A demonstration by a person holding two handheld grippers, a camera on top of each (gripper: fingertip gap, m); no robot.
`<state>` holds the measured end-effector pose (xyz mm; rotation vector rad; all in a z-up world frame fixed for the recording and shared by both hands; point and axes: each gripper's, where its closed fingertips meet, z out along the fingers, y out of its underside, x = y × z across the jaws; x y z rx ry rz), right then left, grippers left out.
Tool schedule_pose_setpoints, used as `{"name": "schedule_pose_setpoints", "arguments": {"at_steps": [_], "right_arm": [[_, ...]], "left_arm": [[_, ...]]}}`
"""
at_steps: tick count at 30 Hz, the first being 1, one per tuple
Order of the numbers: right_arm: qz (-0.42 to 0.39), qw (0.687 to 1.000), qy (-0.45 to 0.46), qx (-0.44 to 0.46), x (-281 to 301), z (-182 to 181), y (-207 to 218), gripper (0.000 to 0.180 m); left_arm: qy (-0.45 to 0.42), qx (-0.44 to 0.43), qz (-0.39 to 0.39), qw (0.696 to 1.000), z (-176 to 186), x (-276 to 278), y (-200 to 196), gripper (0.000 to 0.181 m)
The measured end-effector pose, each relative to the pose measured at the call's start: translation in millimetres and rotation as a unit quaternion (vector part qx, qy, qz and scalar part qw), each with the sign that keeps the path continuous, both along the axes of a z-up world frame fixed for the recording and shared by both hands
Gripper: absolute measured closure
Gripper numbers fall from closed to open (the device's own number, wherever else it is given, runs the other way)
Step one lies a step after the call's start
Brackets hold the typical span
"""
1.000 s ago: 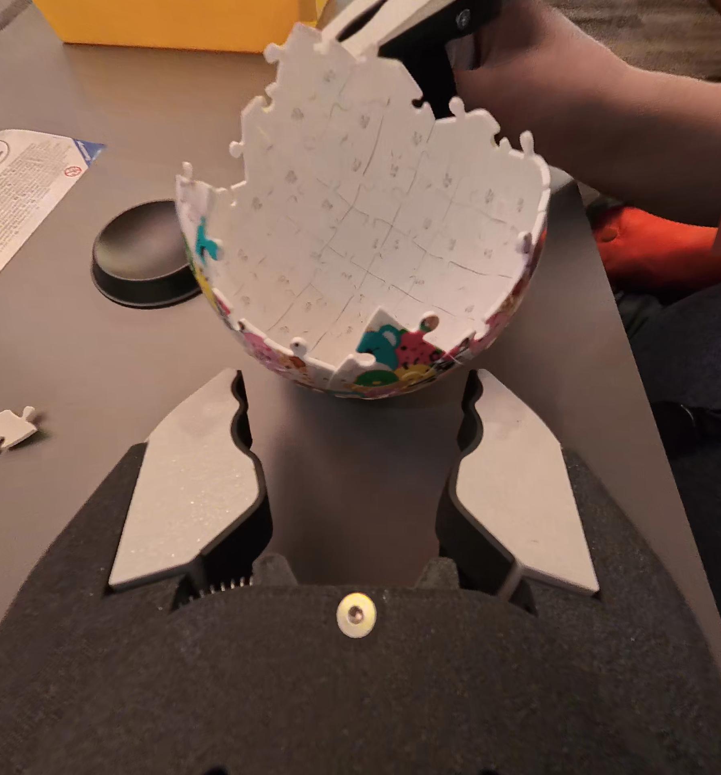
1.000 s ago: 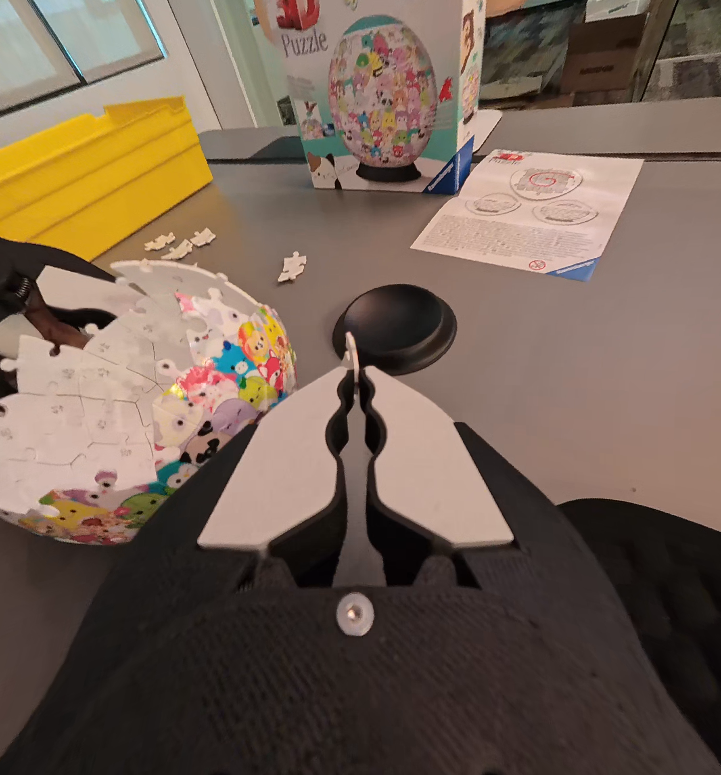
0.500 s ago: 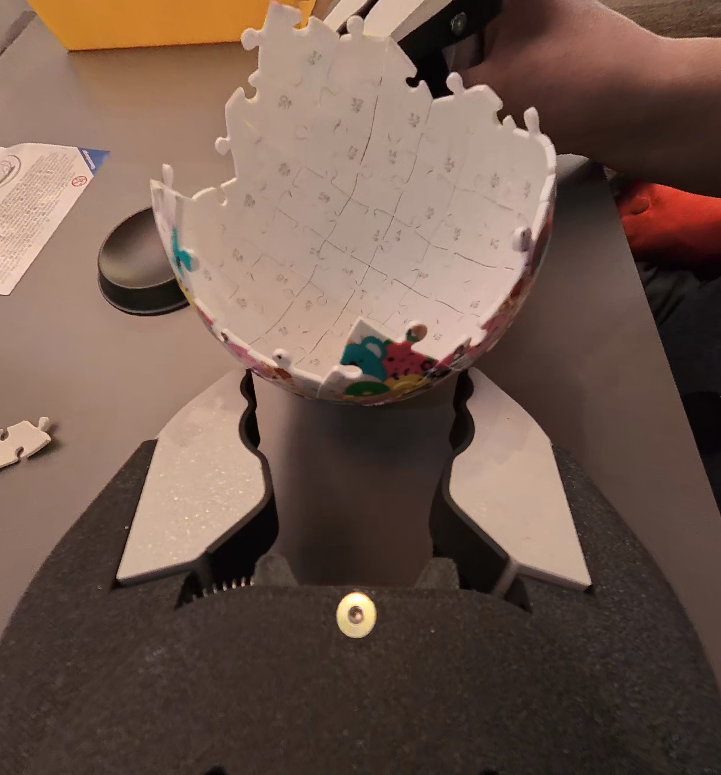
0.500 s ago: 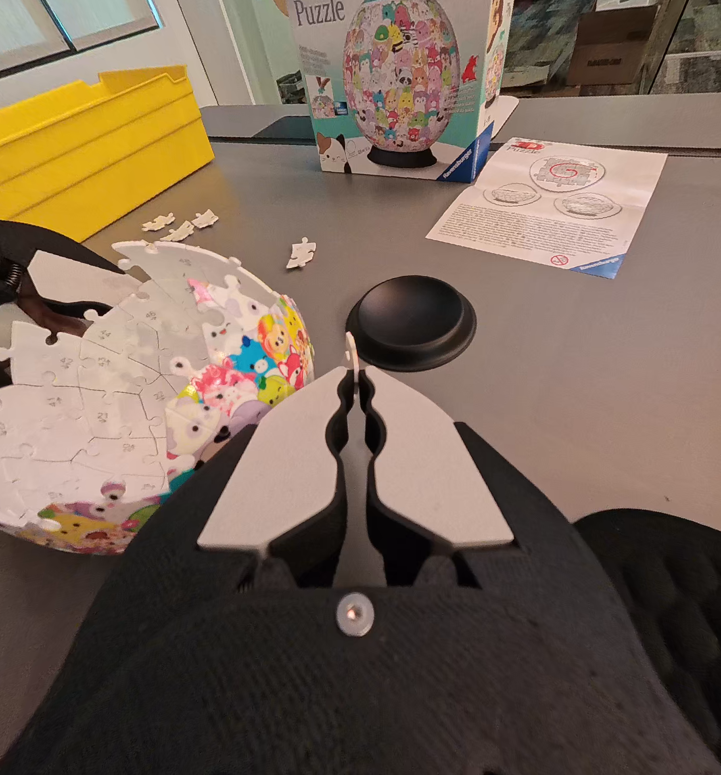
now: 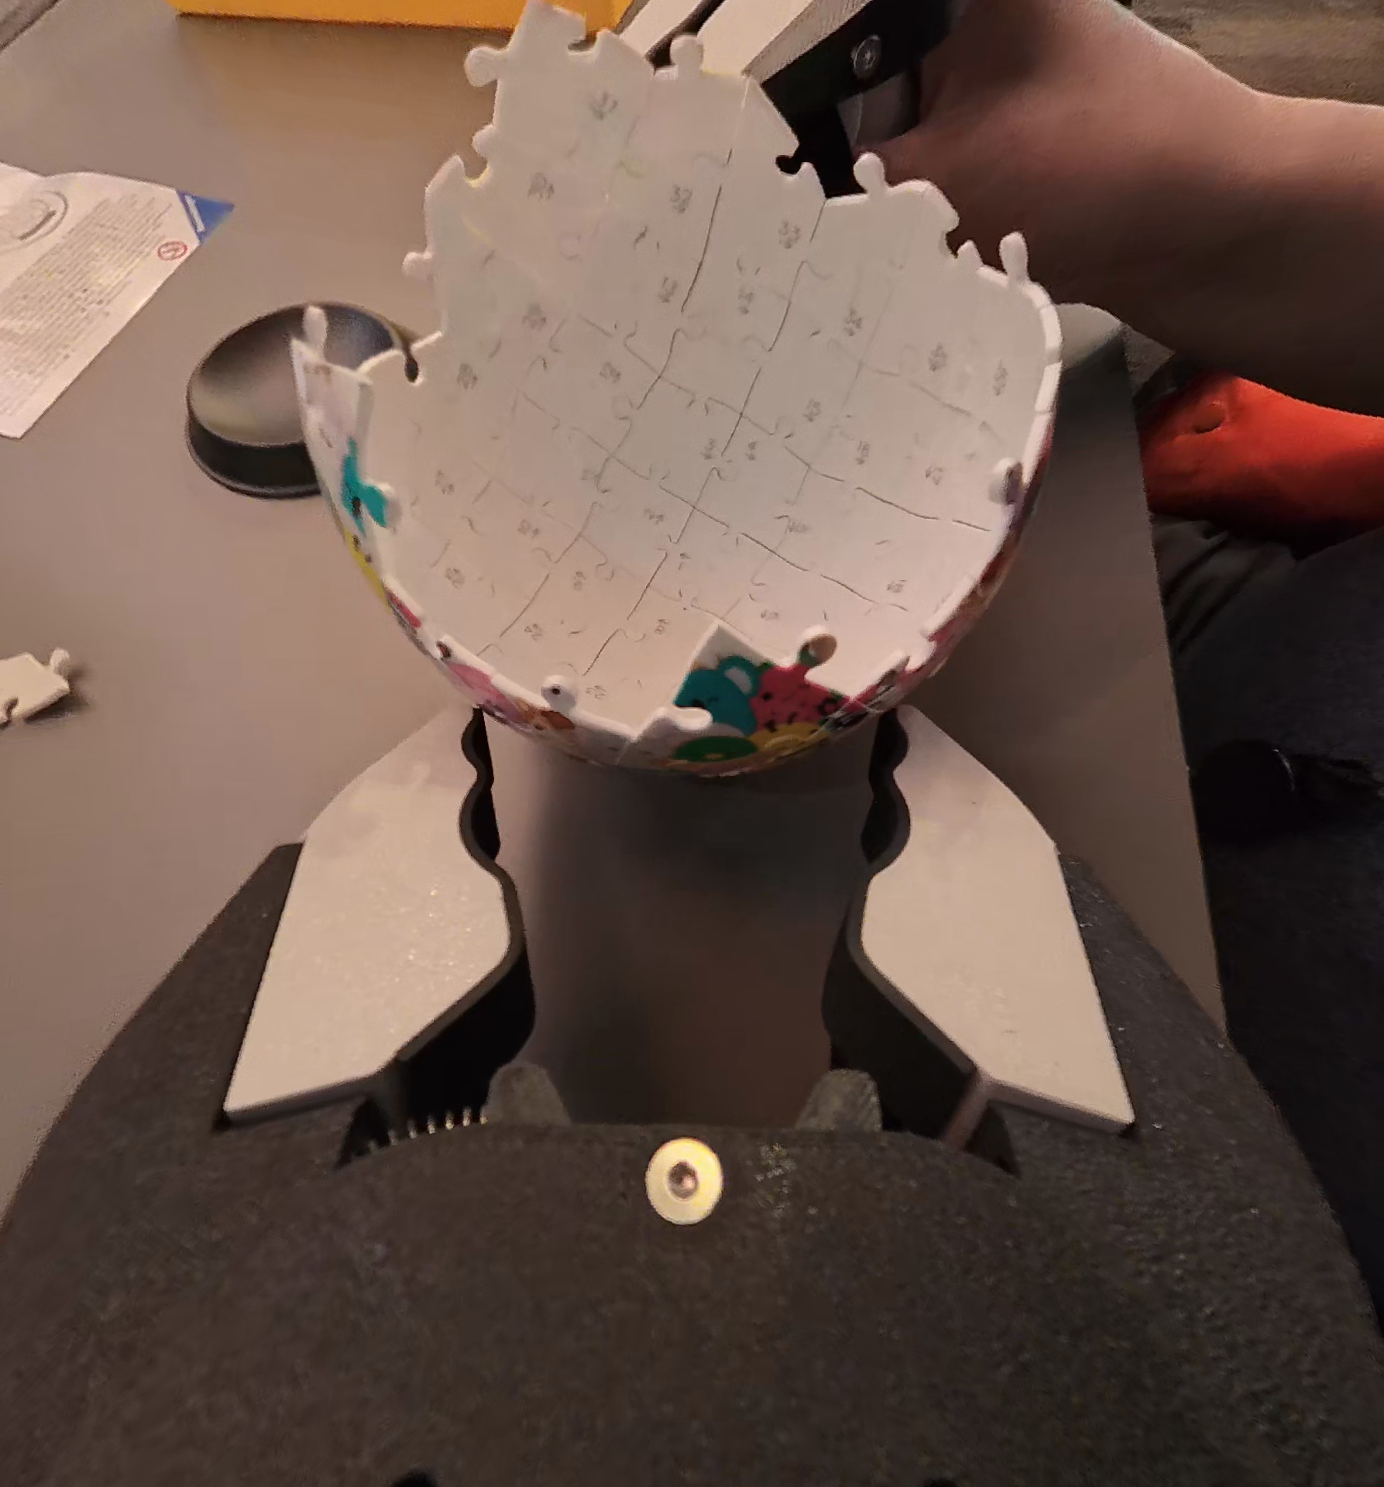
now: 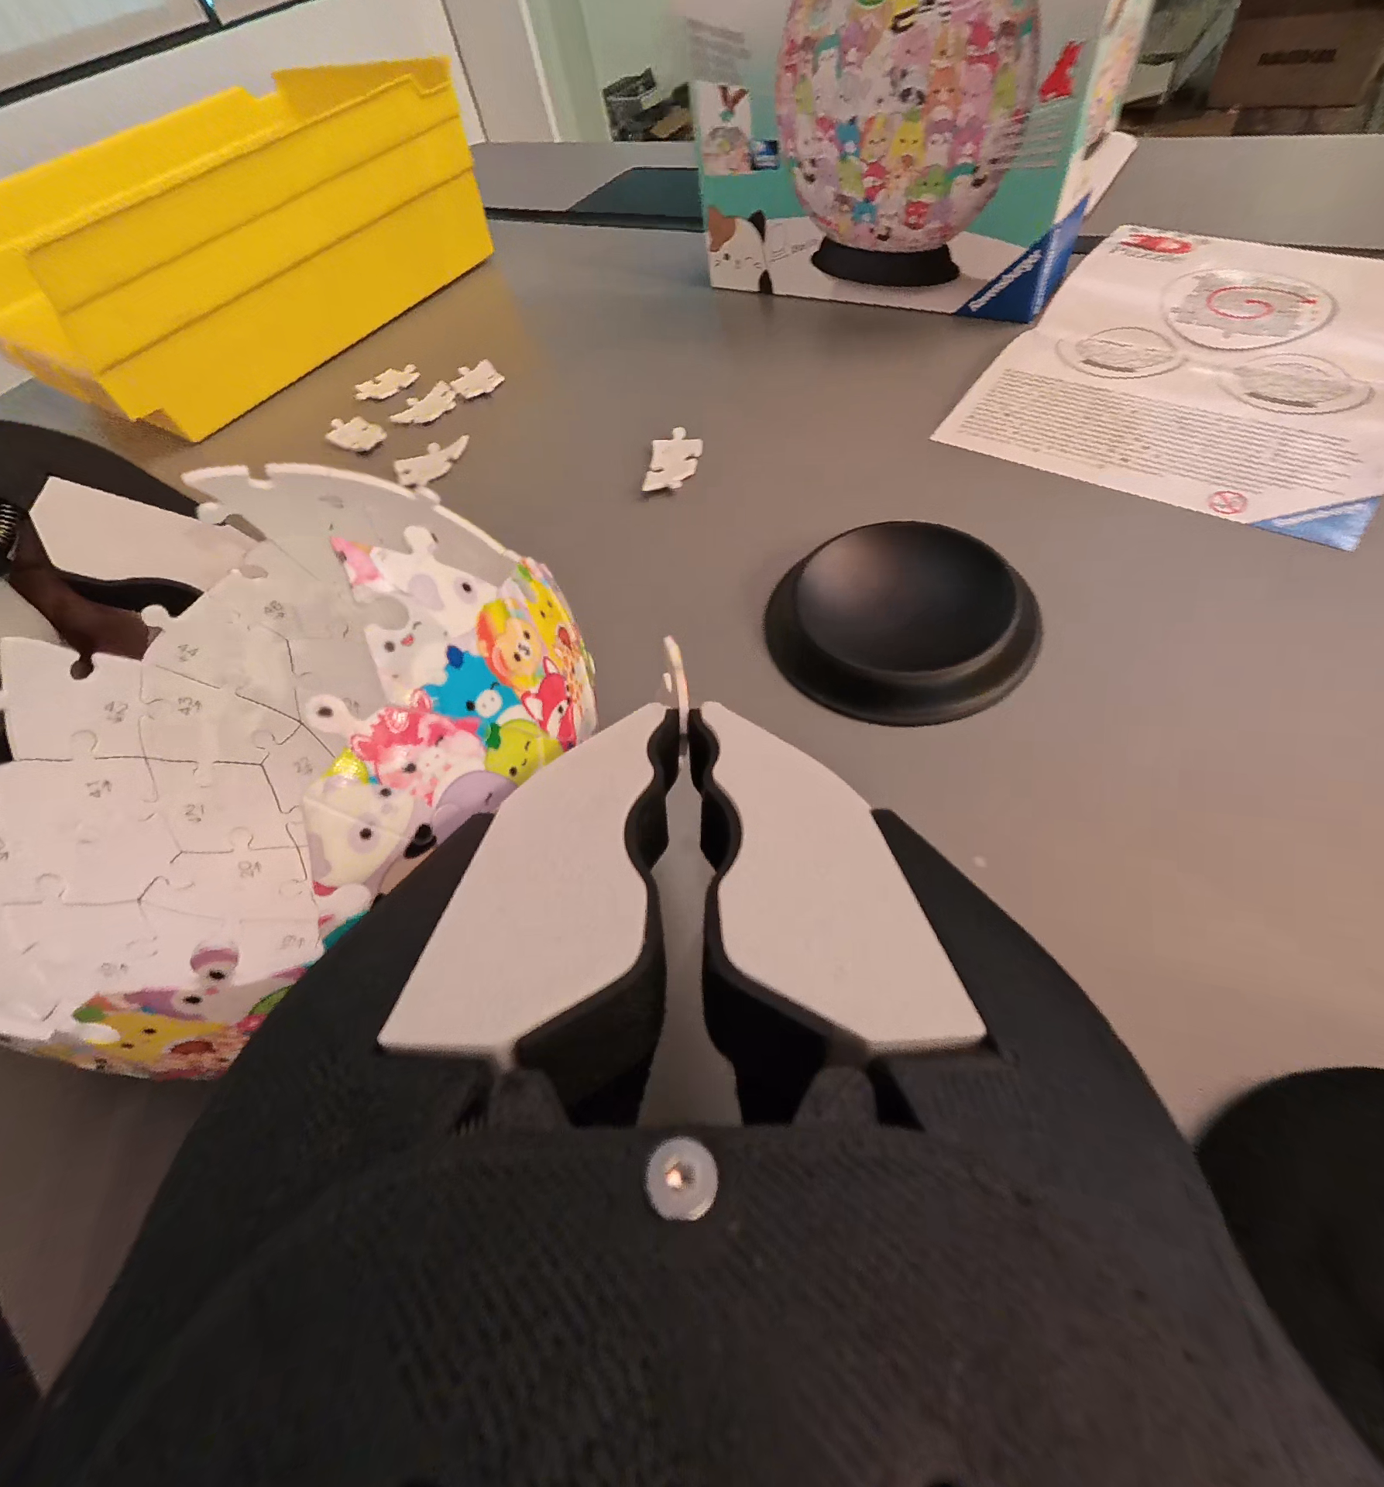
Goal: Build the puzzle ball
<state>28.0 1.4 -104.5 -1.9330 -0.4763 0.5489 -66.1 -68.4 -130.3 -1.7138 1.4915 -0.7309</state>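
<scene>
On table ahead of my wide-open left gripper (image 5: 684, 728) sits half-built puzzle ball (image 5: 696, 451), between its fingertips; right gripper (image 6: 684, 712), clamped on a loose piece (image 6: 675, 676), has ball to its left, near.

Six loose pieces (image 6: 672, 459), one stand (image 6: 902, 619).

My left gripper (image 5: 684, 744) is gaping wide just before the half-built puzzle ball (image 5: 696, 451), whose white inside is facing me. Behind its rim, my other gripper (image 5: 761, 56) is reaching in. A black stand (image 5: 246, 418) is sitting to the left, a loose piece (image 5: 8, 692) nearer.
</scene>
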Motion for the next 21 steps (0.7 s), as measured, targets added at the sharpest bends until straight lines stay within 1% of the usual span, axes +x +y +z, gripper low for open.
{"name": "schedule_pose_setpoints", "arguments": {"at_steps": [8,14,17,21], "right_arm": [[0.043,0.999,-0.005,-0.006,-36,0,-13,0.177],[0.045,0.999,-0.007,-0.009,-39,1,-14,0.177],[0.043,0.999,-0.01,-0.009,-36,5,-13,0.177],[0.046,0.999,-0.014,-0.01,-34,8,-13,0.177]], "left_arm": [[0.001,-0.006,0.035,0.999,3,-30,-21,0.09],[-0.024,-0.011,0.05,0.998,4,-33,-23,0.088],[-0.034,-0.005,0.072,0.997,8,-35,-18,0.085],[-0.029,-0.033,0.116,0.992,5,-43,-19,0.072]]}}
